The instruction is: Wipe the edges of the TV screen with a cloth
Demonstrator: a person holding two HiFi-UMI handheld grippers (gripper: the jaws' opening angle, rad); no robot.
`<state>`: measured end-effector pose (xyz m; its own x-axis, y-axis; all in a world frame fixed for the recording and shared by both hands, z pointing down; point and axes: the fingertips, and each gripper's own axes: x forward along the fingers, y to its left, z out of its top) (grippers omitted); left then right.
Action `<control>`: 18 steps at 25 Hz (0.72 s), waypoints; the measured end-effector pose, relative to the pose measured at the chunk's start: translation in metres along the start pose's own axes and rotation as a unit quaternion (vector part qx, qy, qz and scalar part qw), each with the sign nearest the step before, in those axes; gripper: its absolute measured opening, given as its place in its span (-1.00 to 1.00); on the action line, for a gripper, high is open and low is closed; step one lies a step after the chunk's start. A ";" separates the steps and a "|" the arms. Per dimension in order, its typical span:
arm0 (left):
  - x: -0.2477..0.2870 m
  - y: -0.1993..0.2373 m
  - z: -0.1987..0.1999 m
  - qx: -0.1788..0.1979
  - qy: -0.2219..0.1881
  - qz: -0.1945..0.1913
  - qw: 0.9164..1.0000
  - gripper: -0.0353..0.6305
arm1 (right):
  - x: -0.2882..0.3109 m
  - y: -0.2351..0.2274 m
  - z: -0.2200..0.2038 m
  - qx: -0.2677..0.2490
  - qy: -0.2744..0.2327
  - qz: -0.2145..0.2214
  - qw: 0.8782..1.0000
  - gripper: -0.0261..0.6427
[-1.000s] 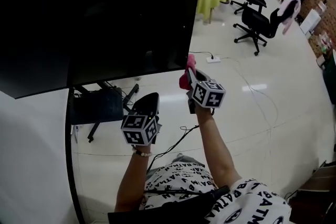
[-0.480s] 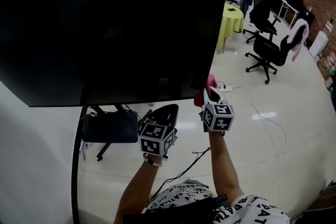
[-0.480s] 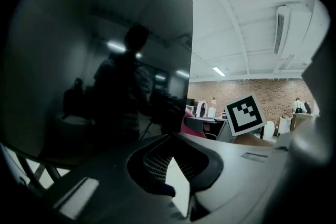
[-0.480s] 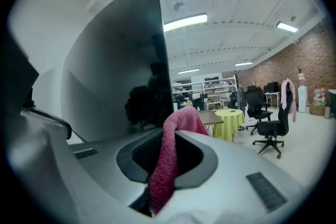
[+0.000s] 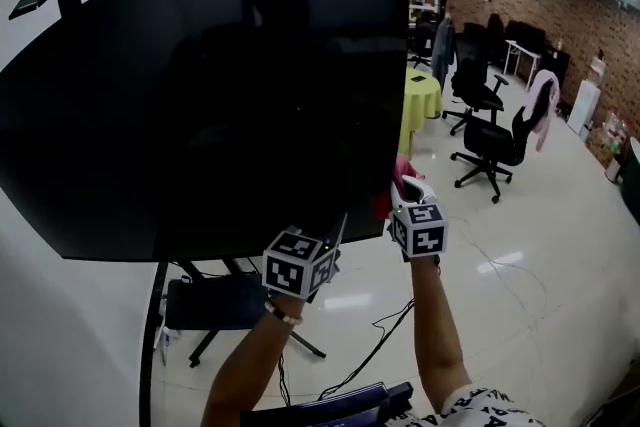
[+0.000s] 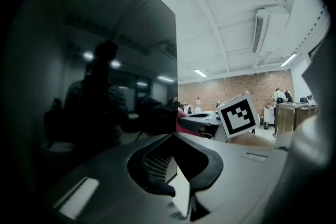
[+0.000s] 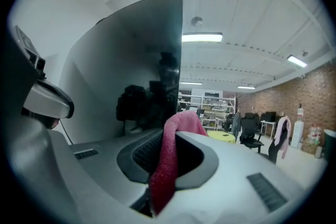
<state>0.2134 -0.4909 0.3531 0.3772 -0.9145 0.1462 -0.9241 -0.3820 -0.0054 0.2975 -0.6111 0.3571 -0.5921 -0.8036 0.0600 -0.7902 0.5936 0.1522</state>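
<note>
Your right gripper (image 5: 402, 187) is clamped on the pink cloth (image 7: 168, 160) and holds it against the right edge of the TV screen (image 5: 220, 95), just above the lower right corner of the screen. Your left gripper (image 5: 338, 230) is just beside it, under the bottom edge of the screen near the same corner, and its jaws are together at the tips with nothing between them. Behind, on the shiny floor, stand a table with a yellow cover (image 5: 420, 105) and black office chairs (image 5: 490, 150).
</note>
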 end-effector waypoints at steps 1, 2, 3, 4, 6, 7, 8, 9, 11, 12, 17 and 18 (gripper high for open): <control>0.001 0.000 0.010 0.011 0.000 -0.005 1.000 -0.91 | 0.001 -0.002 0.015 -0.012 -0.008 -0.001 1.000 -0.76; 0.003 -0.001 0.020 0.021 -0.003 -0.008 1.000 -0.91 | 0.001 -0.005 0.032 -0.024 -0.015 -0.002 1.000 -0.76; 0.004 -0.002 0.032 0.029 -0.007 -0.009 0.999 -0.91 | 0.001 -0.008 0.048 -0.035 -0.021 -0.005 0.999 -0.76; 0.004 -0.002 0.046 0.036 -0.014 -0.011 0.999 -0.91 | -0.001 -0.013 0.065 -0.045 -0.026 -0.010 0.999 -0.76; 0.001 -0.003 0.071 0.044 -0.026 -0.015 0.999 -0.91 | -0.005 -0.020 0.101 -0.060 -0.039 -0.021 0.997 -0.76; -0.003 -0.002 0.083 0.048 -0.030 -0.016 0.998 -0.91 | -0.008 -0.022 0.120 -0.066 -0.049 -0.024 0.996 -0.76; -0.007 -0.002 0.094 0.052 -0.034 -0.016 0.998 -0.91 | -0.012 -0.023 0.140 -0.074 -0.059 -0.026 0.995 -0.76; -0.011 -0.001 0.105 0.056 -0.039 -0.016 0.998 -0.91 | -0.015 -0.024 0.161 -0.083 -0.069 -0.030 0.994 -0.76; -0.018 0.001 0.129 0.062 -0.051 -0.013 0.997 -0.91 | -0.023 -0.027 0.200 -0.106 -0.086 -0.044 0.990 -0.76; -0.022 0.003 0.142 0.064 -0.059 -0.011 0.996 -0.91 | -0.027 -0.027 0.220 -0.119 -0.096 -0.051 0.987 -0.76; -0.042 0.010 0.200 0.053 -0.105 0.006 0.993 -0.91 | -0.039 -0.022 0.295 -0.156 -0.137 -0.075 0.975 -0.76; -0.043 0.008 0.209 0.055 -0.108 0.007 0.993 -0.91 | -0.042 -0.024 0.307 -0.160 -0.145 -0.077 0.973 -0.76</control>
<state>0.2030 -0.4827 0.1403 0.3787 -0.9228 -0.0706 -0.9220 -0.3696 -0.1155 0.2924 -0.5785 0.0481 -0.5263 -0.8092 -0.2611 -0.8114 0.3861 0.4389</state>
